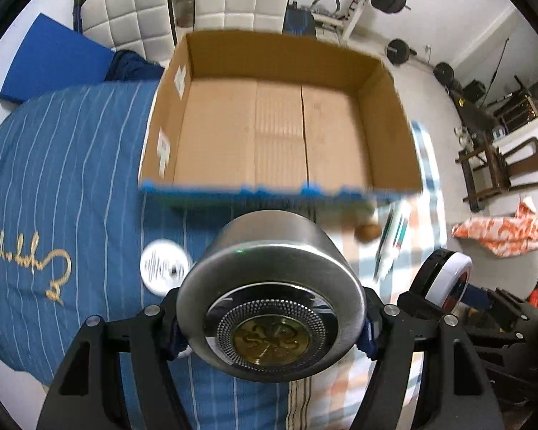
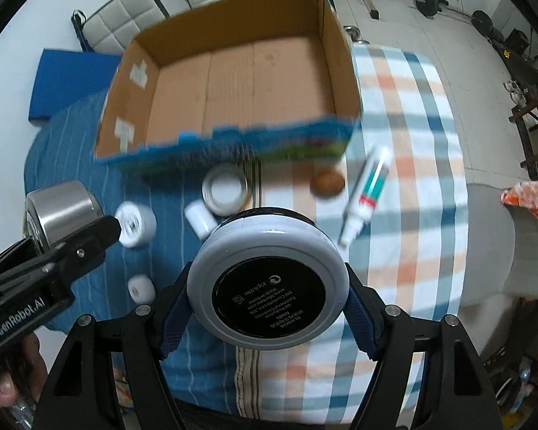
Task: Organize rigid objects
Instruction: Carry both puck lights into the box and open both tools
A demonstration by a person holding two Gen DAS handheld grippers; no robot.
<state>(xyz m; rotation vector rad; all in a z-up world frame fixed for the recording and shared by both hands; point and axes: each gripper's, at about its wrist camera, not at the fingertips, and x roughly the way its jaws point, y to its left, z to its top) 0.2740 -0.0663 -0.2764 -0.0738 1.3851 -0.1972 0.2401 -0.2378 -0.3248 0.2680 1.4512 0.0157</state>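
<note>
My left gripper is shut on a round silver metal case with a gold centre, held above the bed in front of the open cardboard box. It also shows in the right wrist view. My right gripper is shut on a round white cosmetic compact with a black label, also short of the box. The box looks empty inside. The compact shows at the right of the left wrist view.
On the bed lie a white round jar, several small white containers, a brown round object and a tube. A white disc lies left of the silver case. Chairs and gym weights stand behind.
</note>
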